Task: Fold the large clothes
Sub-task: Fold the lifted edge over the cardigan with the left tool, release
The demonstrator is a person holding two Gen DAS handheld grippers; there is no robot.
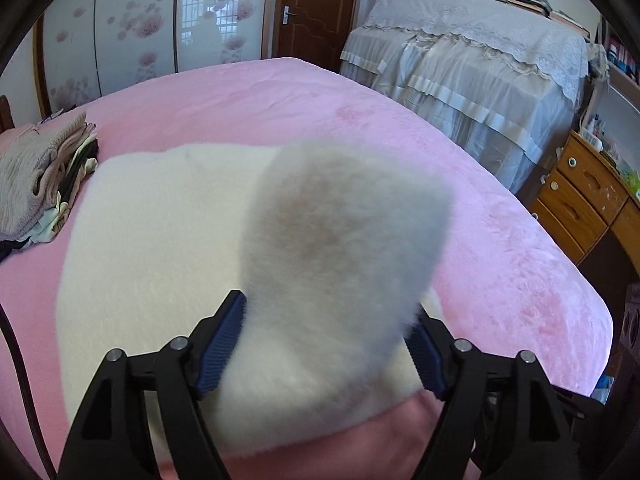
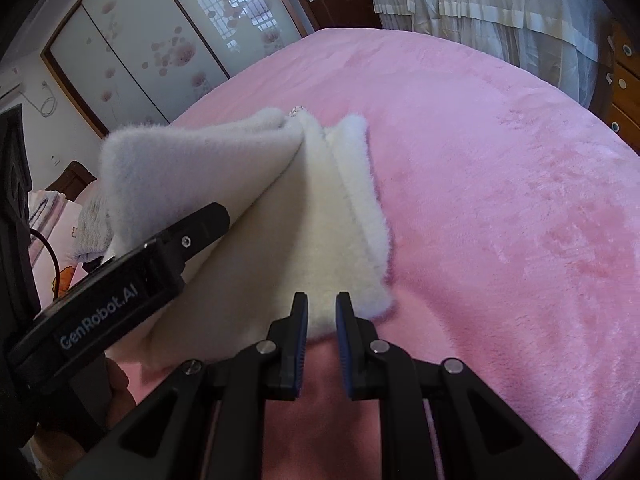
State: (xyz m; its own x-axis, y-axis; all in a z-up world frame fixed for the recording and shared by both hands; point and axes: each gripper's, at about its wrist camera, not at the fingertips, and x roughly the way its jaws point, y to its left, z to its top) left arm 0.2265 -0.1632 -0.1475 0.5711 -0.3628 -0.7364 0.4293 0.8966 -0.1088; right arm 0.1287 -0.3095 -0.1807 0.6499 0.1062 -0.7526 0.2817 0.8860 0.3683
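A white fluffy garment (image 1: pixel 160 248) lies on the pink bed (image 1: pixel 320 104). My left gripper (image 1: pixel 328 316) is shut on a thick fold of the garment and holds that flap lifted above the rest. In the right wrist view the lifted flap (image 2: pixel 192 176) rises at the left, with the left gripper's black body (image 2: pixel 120 280) under it. The garment's near right corner (image 2: pixel 360 280) lies flat on the bed (image 2: pixel 500 200). My right gripper (image 2: pixel 321 308) sits at that near edge, jaws a narrow gap apart with nothing between them.
A stack of folded clothes (image 1: pixel 44 176) sits at the bed's left. A lace-covered piece of furniture (image 1: pixel 480 72) and a wooden drawer unit (image 1: pixel 588 200) stand to the right. Wardrobe doors (image 1: pixel 140 32) stand behind the bed.
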